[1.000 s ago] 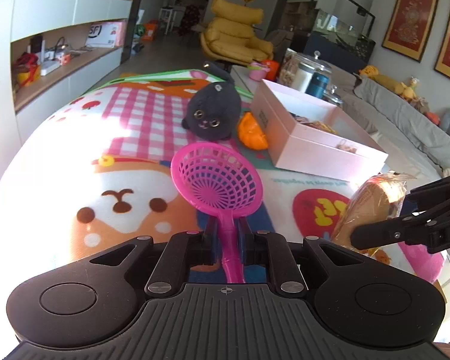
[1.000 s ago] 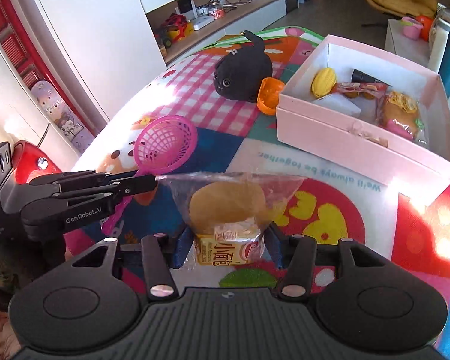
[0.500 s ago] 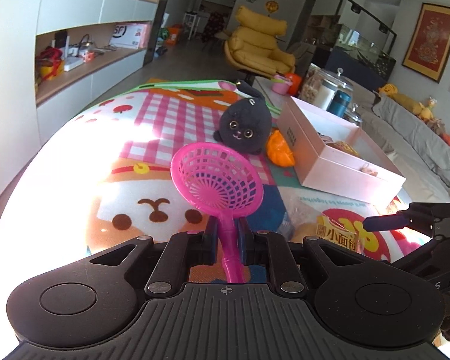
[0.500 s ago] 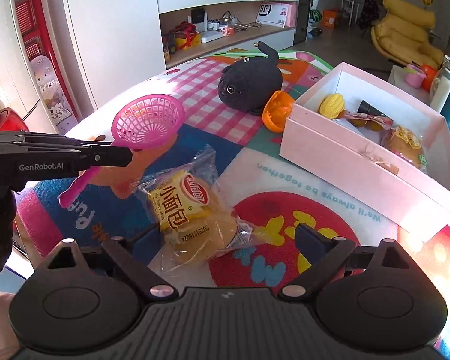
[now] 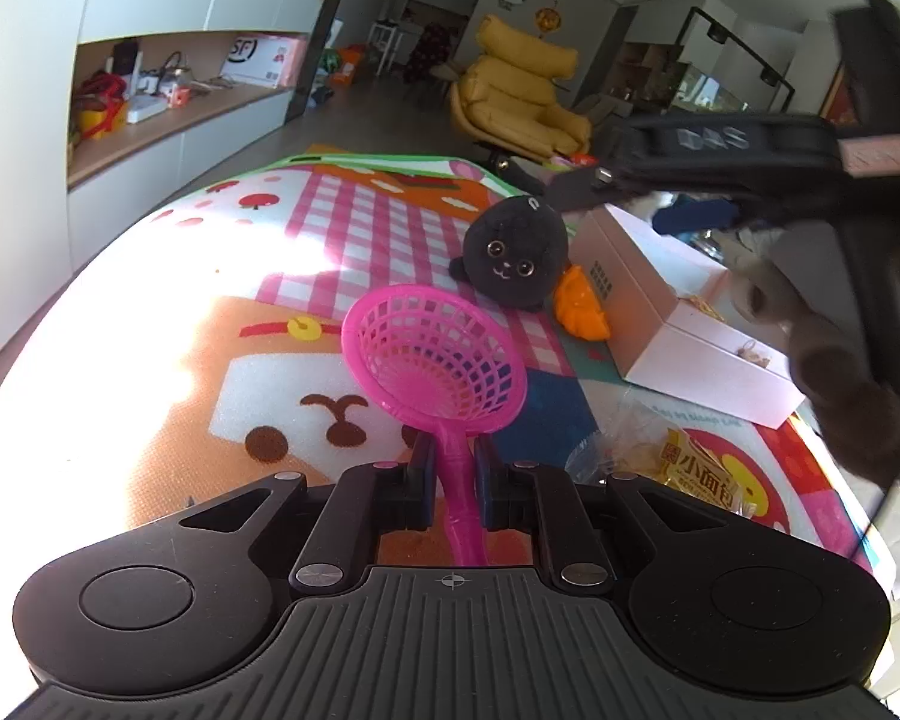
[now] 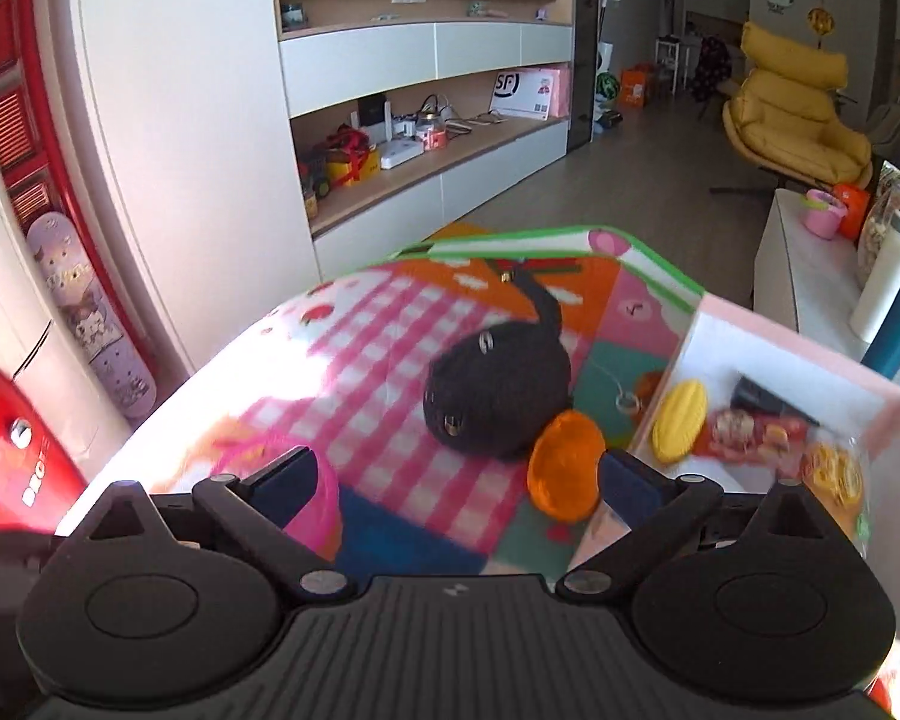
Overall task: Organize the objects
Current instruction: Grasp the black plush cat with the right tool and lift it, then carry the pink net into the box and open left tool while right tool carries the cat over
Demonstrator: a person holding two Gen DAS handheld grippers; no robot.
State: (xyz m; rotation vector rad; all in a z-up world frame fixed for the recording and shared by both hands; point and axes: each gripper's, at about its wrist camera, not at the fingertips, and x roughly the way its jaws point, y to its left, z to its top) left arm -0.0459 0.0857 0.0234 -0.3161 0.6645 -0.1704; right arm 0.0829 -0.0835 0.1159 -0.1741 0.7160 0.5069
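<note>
play mat: patterned, spread over the whole work surface; everything below sits on it.

pink box: open, at the mat's right side, already holding a yellow piece, a dark item and wrapped snacks. judged to be the place things are being gathered into.

black cat plush: upright on the checked patch, just beside the box, not yet boxed.

right gripper: a second ago it was clamped on the bread packet; its jaws have just been opening and now stand wide with nothing between them. it has swung up and away, and now looks at the plush and the orange piece. in the left view it crosses above the box, blurred.

pink strainer: basket forward, handle pinched in the left gripper, which is clenched on it and hovers over the mat as before.

bread packet: released, lying on the mat in front of the box, outside it. so this item is set down, not stored.

orange piece: touching the plush, between plush and box.
</note>
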